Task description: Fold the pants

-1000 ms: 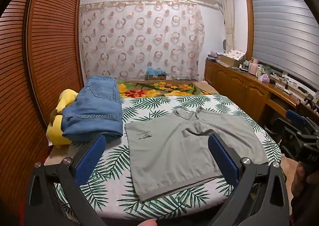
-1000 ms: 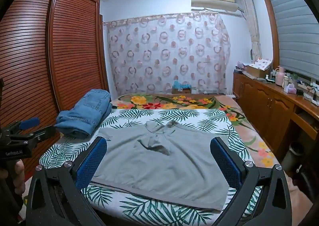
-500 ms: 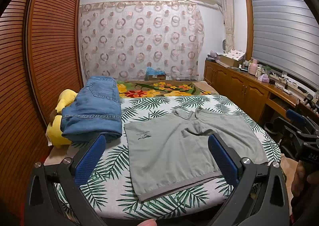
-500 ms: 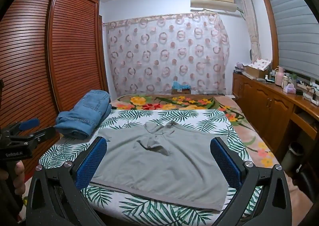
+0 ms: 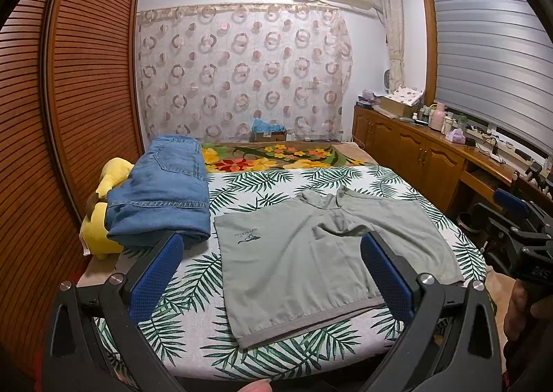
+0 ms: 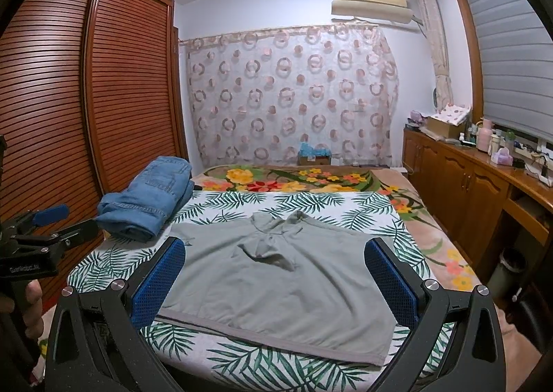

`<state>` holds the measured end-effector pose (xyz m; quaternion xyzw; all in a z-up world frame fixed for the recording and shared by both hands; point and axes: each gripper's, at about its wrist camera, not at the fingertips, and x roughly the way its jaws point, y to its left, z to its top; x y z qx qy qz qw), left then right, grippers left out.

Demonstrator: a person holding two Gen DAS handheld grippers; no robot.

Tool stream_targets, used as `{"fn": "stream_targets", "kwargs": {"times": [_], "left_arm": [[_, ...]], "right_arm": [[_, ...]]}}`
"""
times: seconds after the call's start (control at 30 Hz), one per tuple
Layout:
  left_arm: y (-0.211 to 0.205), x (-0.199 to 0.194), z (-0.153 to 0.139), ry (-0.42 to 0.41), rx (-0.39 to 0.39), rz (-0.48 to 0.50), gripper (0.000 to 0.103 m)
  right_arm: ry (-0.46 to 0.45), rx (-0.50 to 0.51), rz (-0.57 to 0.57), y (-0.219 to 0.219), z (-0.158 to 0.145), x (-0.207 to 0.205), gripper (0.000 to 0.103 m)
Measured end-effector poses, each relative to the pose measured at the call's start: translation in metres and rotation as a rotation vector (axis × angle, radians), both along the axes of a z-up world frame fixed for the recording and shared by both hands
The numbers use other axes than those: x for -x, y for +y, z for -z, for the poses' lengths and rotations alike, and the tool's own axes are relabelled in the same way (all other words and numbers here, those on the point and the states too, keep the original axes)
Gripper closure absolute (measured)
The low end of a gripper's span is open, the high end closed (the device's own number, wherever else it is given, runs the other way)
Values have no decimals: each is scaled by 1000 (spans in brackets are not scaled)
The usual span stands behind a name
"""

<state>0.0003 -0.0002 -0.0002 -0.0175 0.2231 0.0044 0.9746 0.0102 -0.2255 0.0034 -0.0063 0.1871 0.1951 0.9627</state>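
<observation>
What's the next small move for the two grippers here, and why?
Probably lower both toward the near waistband edge of the grey shorts. The shorts lie spread flat and unfolded on the leaf-print bed, the left gripper and right gripper are both open and empty, held above the near bed edge, so nothing is grasped yet. The folded jeans sit clear to the left.
</observation>
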Motion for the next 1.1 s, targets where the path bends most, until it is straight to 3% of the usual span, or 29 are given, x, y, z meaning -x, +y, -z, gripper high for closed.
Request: {"fn": "stream_targets", "kwargs": {"times": [1.1], "left_arm": [[-3,2,-5,-3,-4,1,0]], "right_arm": [[1,-8,5,-1,0,2,0]]}}
